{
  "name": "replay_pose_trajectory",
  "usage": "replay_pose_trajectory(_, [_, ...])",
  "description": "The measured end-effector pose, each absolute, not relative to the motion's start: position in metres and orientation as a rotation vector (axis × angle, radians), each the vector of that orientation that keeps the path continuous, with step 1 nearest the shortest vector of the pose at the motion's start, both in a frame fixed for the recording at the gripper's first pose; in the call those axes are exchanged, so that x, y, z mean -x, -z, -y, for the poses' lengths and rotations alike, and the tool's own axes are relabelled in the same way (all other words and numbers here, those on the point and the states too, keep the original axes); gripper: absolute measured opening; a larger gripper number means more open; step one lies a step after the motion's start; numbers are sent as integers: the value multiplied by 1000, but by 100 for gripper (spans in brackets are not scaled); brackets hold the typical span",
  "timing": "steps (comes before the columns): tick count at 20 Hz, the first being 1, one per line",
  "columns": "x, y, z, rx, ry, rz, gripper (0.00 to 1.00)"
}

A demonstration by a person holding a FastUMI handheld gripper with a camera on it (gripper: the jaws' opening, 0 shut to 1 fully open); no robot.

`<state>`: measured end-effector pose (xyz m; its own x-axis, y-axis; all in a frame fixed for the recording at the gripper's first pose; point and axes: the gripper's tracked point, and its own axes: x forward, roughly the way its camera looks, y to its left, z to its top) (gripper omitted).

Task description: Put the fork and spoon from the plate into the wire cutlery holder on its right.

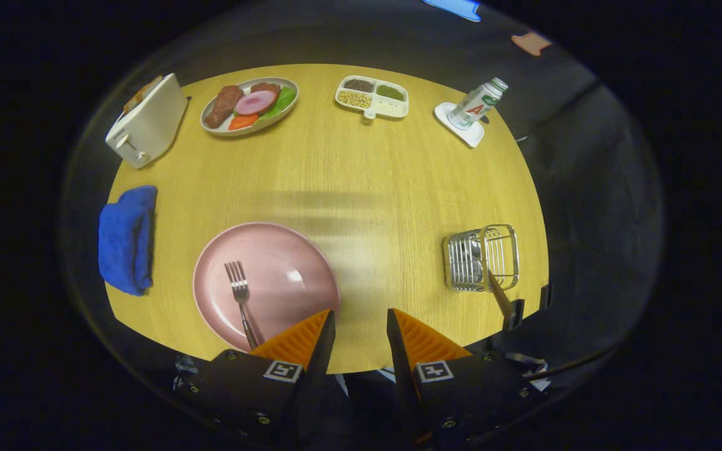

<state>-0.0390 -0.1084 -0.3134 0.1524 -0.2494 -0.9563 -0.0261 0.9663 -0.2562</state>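
One fork (pixel 239 294) on plate (pixel 273 275) — handle end hidden by gripper (pixel 361 326), fingers apart.

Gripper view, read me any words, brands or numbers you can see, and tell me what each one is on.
No text can be read.
Bottle on the white coaster: printed label, too small and blurred to read.
Tongs, open and empty beside the pink plate: square coded markers, patterns only, no words.
Toaster, fork, wire cutlery holder: no writing visible.
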Motion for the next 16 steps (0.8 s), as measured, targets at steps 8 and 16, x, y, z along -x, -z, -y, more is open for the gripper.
replay_pose_trajectory(8, [74,333,47,333,13,-1447,52])
replay_pose_trajectory(16, [116,353,17,385,-72,-1504,52])
